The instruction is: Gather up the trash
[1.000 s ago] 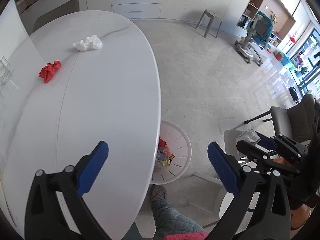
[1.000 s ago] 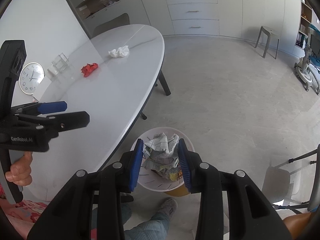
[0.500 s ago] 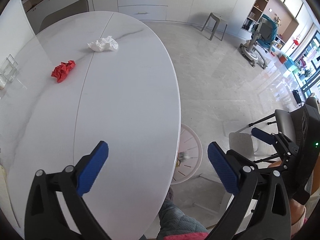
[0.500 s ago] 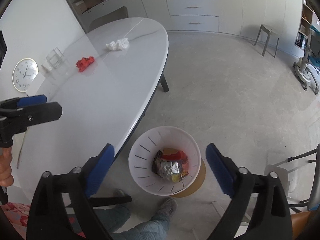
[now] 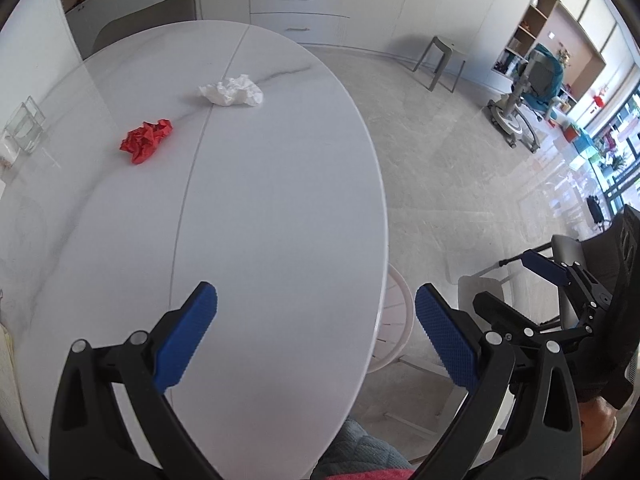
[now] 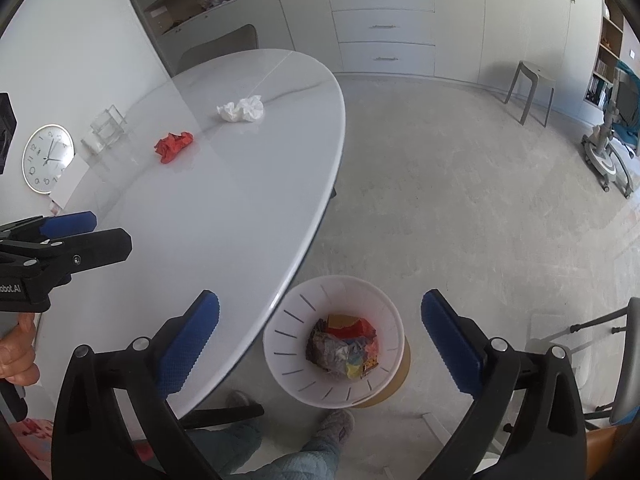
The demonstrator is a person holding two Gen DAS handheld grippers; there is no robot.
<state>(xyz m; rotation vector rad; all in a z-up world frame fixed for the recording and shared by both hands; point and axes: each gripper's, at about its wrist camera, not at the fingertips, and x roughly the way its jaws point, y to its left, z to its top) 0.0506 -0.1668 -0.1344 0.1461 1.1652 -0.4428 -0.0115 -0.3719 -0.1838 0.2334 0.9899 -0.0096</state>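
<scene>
We see the oval white marble worktop (image 6: pixel 224 208) with its curved edge running beside a wide bare floor. Near its far end lie a crumpled red paper wad (image 5: pixel 147 140) and a crumpled white tissue (image 5: pixel 232 91), close together; a clear glass holder (image 6: pixel 105 128) and a round white clock (image 6: pixel 48 158) stand at the wall side. Our left gripper (image 5: pixel 316 336) hangs over the worktop, fingers wide apart and empty. Our right gripper (image 6: pixel 320 340) is spread, its fingers opening, nothing held, above the white slotted plastic bin (image 6: pixel 280 340) on the floor, which holds mixed coloured wrappers (image 6: pixel 344 346).
</scene>
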